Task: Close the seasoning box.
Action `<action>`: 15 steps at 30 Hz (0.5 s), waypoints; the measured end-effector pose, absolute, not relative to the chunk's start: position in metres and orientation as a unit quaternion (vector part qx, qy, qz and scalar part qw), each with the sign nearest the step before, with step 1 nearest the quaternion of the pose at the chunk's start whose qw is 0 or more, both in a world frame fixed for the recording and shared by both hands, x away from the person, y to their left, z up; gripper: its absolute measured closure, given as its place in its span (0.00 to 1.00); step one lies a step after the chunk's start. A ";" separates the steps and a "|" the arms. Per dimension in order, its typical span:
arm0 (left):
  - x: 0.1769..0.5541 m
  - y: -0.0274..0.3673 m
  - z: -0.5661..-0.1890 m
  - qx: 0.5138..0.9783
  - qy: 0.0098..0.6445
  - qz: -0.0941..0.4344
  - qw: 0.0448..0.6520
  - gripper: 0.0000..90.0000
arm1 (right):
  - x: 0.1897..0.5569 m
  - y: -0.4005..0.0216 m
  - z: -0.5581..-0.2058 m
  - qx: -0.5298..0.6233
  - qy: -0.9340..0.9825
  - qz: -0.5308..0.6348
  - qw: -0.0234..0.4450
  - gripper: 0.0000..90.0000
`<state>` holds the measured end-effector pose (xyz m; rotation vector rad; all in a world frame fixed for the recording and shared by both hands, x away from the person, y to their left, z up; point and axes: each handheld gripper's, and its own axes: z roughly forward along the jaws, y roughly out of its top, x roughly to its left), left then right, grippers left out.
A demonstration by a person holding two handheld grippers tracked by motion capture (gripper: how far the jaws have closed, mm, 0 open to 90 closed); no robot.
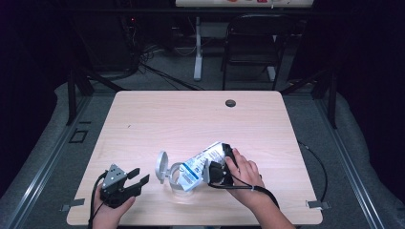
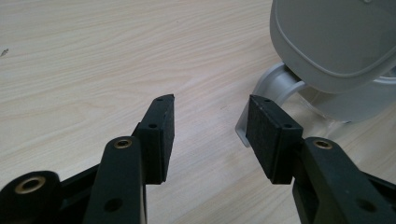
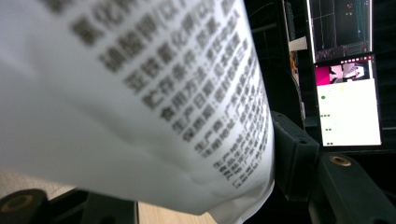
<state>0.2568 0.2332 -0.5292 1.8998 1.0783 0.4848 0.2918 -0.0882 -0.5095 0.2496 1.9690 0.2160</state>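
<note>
A white and blue printed bag (image 1: 203, 160) lies tilted, its lower end over a clear round container (image 1: 179, 180) at the table's front middle. The container's grey flip lid (image 1: 162, 166) stands open on its left side. My right gripper (image 1: 213, 168) is shut on the bag's upper part. In the right gripper view the bag (image 3: 140, 93) spans the gap between the jaws, and one black pad (image 3: 292, 154) presses on its side. My left gripper (image 1: 140, 174) rests open at the front left, a short way from the lid (image 2: 336, 42), with bare wood between its fingers (image 2: 161, 130).
The wooden table (image 1: 191, 119) has a small cable hole (image 1: 230, 102) near its far edge. Behind it stand a dark folding chair (image 1: 253, 43) and a white desk leg (image 1: 197, 47). A lit screen (image 3: 348, 98) appears past the bag.
</note>
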 end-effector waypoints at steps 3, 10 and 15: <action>0.257 0.233 -0.529 0.764 0.434 0.195 0.437 0.59 | 0.293 -0.089 -0.509 0.107 0.828 0.090 0.542 0.50; 0.257 0.233 -0.529 0.764 0.434 0.194 0.437 0.59 | 0.293 -0.088 -0.510 0.101 0.826 0.085 0.548 0.50; 0.257 0.233 -0.529 0.764 0.434 0.195 0.437 0.59 | 0.293 -0.087 -0.509 0.097 0.826 0.082 0.550 0.50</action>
